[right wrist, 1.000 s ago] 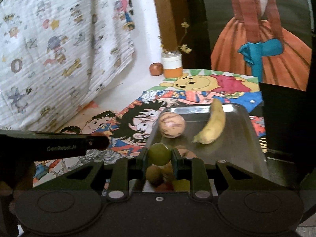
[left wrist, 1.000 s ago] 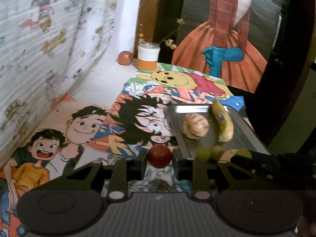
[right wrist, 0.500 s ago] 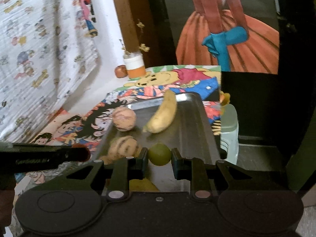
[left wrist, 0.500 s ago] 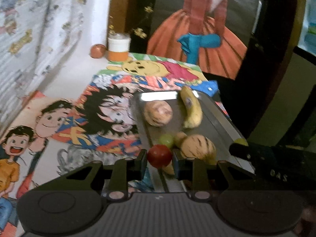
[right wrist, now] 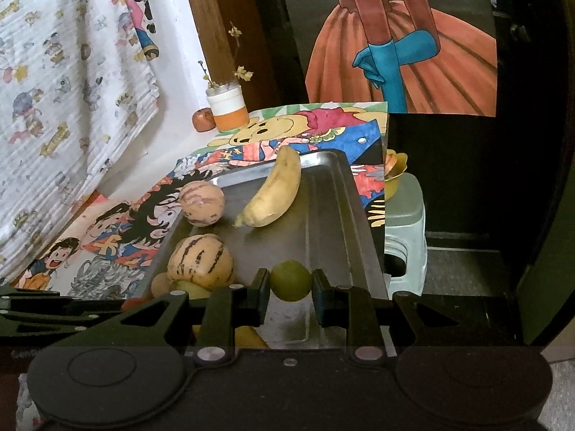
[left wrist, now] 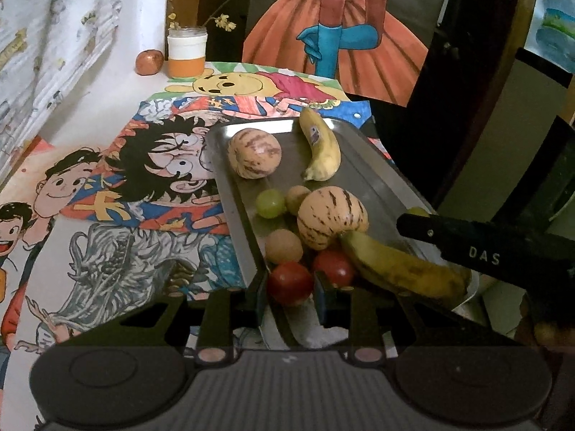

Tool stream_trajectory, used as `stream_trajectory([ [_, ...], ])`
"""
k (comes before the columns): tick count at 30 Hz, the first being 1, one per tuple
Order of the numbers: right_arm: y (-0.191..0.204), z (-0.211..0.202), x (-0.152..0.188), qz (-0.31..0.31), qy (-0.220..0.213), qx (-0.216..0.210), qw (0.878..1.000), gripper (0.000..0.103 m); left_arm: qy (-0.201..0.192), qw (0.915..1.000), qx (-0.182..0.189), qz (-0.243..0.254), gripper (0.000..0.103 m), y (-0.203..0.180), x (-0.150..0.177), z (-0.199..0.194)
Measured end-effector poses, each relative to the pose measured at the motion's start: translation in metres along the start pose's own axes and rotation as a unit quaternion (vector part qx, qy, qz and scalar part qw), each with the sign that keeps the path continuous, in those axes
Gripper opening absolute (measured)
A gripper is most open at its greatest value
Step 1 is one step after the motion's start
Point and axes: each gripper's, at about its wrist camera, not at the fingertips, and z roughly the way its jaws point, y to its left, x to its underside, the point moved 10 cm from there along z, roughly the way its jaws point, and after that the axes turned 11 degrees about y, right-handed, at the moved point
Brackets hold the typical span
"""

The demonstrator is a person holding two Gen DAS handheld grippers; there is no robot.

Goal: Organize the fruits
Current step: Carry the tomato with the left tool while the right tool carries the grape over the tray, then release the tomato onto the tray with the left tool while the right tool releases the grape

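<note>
A metal tray (left wrist: 373, 165) (right wrist: 334, 208) lies on cartoon drawings and holds striped melons (left wrist: 254, 153) (left wrist: 332, 217), two bananas (left wrist: 321, 151) (left wrist: 399, 267), a green grape (left wrist: 270, 203), small tan fruits (left wrist: 284, 246) and a red tomato (left wrist: 334, 267). My left gripper (left wrist: 290, 285) is shut on another red tomato (left wrist: 290, 282) at the tray's near left corner. My right gripper (right wrist: 290, 283) is shut on a green fruit (right wrist: 290, 280) over the tray's near right part. The right gripper's black arm (left wrist: 467, 244) shows at the right of the left wrist view.
A white and orange jar (left wrist: 187, 52) with twigs and a copper-coloured round object (left wrist: 149, 61) stand at the far end by the wall. A patterned cloth (right wrist: 64, 82) hangs on the left. A grey stool (right wrist: 406, 230) with a yellow bowl (right wrist: 395, 172) stands right of the table.
Both grippers have moved toward and lowered over the tray's near end, each still holding its fruit. More fruit at the near end of the tray has come into view.
</note>
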Motion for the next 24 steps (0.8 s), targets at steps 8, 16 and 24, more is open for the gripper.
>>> stream_trajectory([
  [8,0.001,0.007,-0.001,-0.003,0.006,0.004,1.0,0.027,-0.001,1.0,-0.001,0.007,0.03,-0.002,0.001,0.0],
  [16,0.002,0.014,0.0,-0.002,0.014,0.002,1.0,0.027,-0.007,0.9996,-0.012,0.026,0.03,-0.005,0.002,0.001],
  [24,0.004,0.016,0.001,-0.002,0.017,0.0,1.0,0.027,-0.009,0.9993,-0.016,0.033,0.034,-0.007,0.003,0.001],
])
